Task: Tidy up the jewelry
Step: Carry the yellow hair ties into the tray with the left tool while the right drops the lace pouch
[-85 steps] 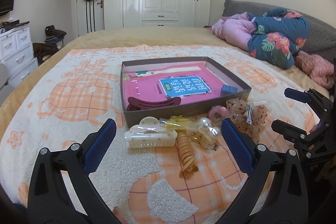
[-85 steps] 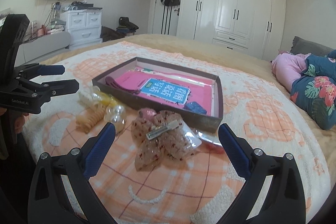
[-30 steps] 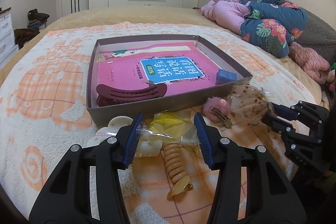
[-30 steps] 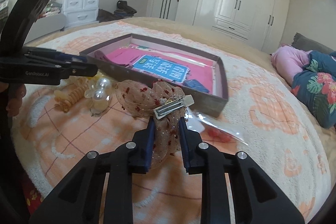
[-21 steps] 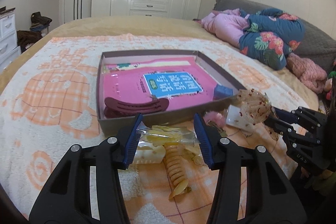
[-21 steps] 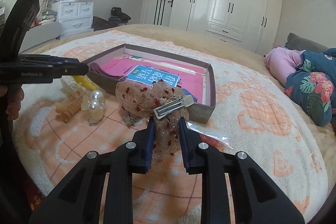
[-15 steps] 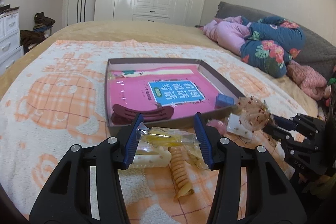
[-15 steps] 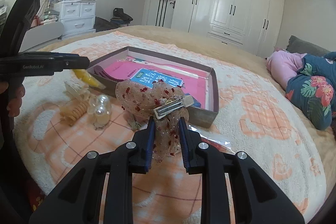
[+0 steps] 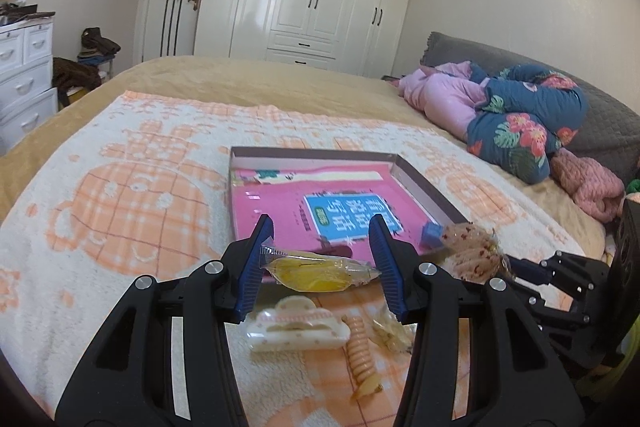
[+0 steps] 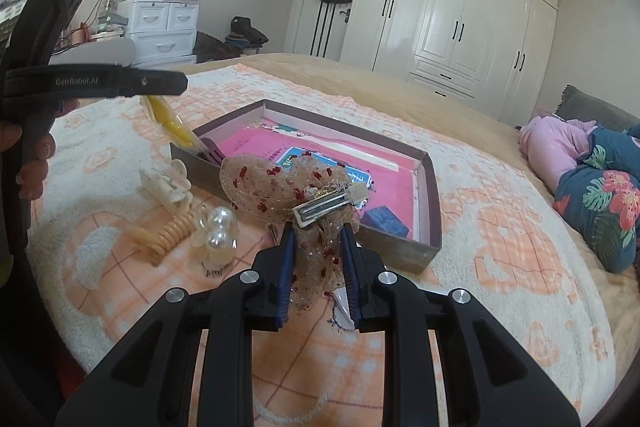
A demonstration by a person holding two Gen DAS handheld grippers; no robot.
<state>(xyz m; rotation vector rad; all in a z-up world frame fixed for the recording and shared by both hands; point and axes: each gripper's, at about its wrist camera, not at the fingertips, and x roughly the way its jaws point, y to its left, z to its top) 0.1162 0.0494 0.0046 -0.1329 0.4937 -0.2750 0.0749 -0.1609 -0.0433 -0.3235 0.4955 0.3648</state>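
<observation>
My left gripper [image 9: 320,247] is shut on a clear packet with a yellow hair piece [image 9: 316,271], held in the air before the near edge of the shallow brown box [image 9: 430,197]. My right gripper [image 10: 317,237] is shut on a sheer beige bow clip with red specks [image 10: 280,183], lifted just short of the box [image 10: 434,195]; the bow also shows in the left wrist view [image 9: 468,253]. The box holds a pink booklet [image 9: 304,203], a dark red claw clip [image 10: 212,151] and a small blue box [image 10: 384,221].
On the orange-and-white blanket [image 9: 120,195] near the box lie a cream claw clip [image 9: 296,327], a coiled beige hair tie [image 9: 362,355] and a pearl piece [image 10: 218,231]. Folded clothes and bedding [image 9: 516,115] lie at the right. A white dresser [image 10: 160,27] stands at the left.
Both grippers closed on their items and lifted them off the blanket. Over the last half second the yellow packet rose higher, toward the box; the bow stayed held.
</observation>
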